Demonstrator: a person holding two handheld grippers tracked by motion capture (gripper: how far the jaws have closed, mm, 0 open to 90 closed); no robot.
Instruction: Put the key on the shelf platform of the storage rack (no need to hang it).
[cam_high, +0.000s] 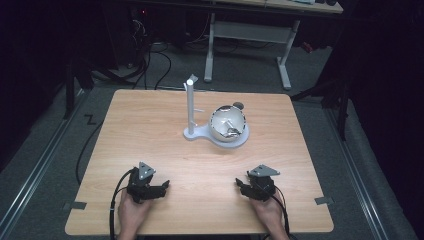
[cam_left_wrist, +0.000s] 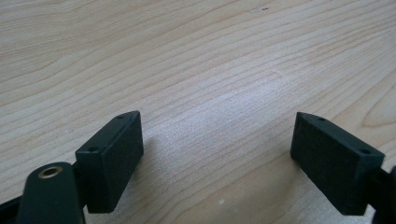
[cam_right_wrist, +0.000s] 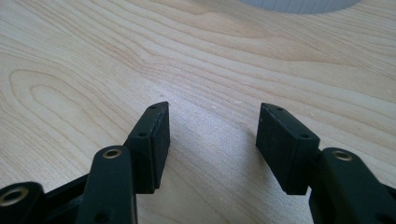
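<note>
A white stand with an upright post (cam_high: 190, 105) rises from a flat white base (cam_high: 200, 134) in the middle of the wooden table (cam_high: 145, 125). A shiny round bowl (cam_high: 228, 125) sits on that base, with something crumpled and silvery inside. My left gripper (cam_high: 164, 187) rests near the front edge at the left. In the left gripper view its jaws (cam_left_wrist: 217, 128) stand wide apart over bare wood. My right gripper (cam_high: 240, 184) rests near the front edge at the right. It is open (cam_right_wrist: 212, 119) with nothing between the pads. The base's edge (cam_right_wrist: 299, 3) shows beyond it.
A small grey disc (cam_high: 239, 105) lies just behind the bowl. Bits of grey tape mark the front corners (cam_high: 323, 200). Beyond the table stand a white desk frame (cam_high: 250, 35) and cables on the dark floor (cam_high: 150, 65). Bare wood separates the grippers from the stand.
</note>
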